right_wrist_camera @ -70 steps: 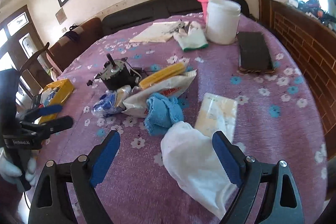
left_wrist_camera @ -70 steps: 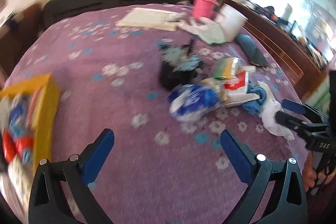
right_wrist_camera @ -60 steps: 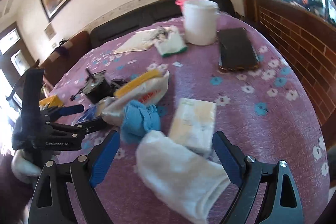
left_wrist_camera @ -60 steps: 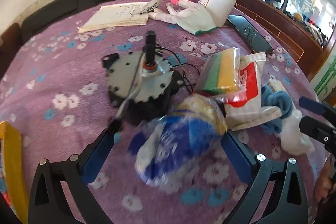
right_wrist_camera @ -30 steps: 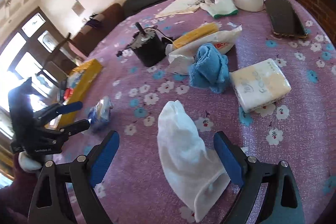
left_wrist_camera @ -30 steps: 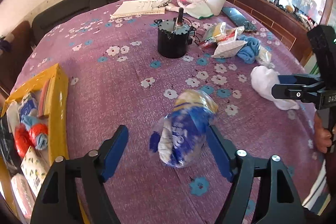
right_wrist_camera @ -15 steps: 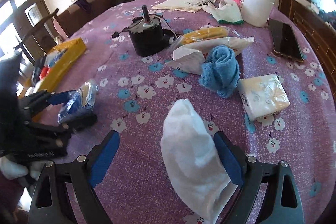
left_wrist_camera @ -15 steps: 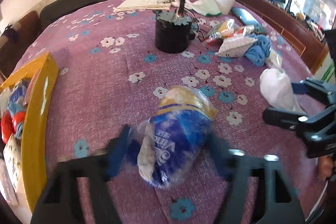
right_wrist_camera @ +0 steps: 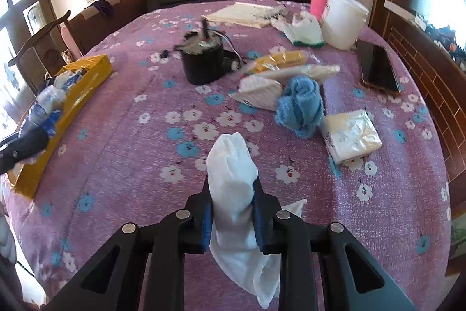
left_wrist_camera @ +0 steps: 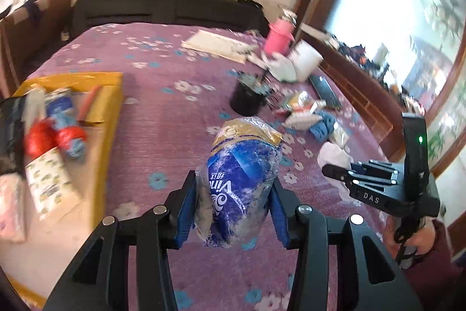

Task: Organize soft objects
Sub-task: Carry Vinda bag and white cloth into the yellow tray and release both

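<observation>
Soft objects, current status: two are in grip, several are loose on the purple flowered surface point(right_wrist_camera: 122, 153).

Left tool point(left_wrist_camera: 231, 204): jaws have just been closing, now clamped on the blue tissue pack point(left_wrist_camera: 241, 179), which fills the lower centre of the left wrist view and appears lifted clear of the cloth. Plastic wrap is crumpled where the pads bear on it.

Right tool point(right_wrist_camera: 232, 209): jaws have just been closing, now pinched tight on the white cloth point(right_wrist_camera: 233, 179) at lower centre of the right wrist view. Its top stands above the pads; the tail hangs below and to the right.

Yellow tray point(left_wrist_camera: 112, 107) sits at left of the left wrist view, already holding several soft items, blurred. In the right wrist view it lies along the left edge.

Not yet collected, right of centre in the right wrist view: blue towel point(right_wrist_camera: 301, 104), wrapped tissue packet point(right_wrist_camera: 351, 136), white bag point(right_wrist_camera: 279, 83).

Step in hand, judged: pick-up complete on both sides, carry to the tray beginning.

Next move calls for: bringing each tool over the tray, lowering into a free spot, then releasing. The cloth's hanging tail may drag or catch on the tray rim, so it needs clearance.
</observation>
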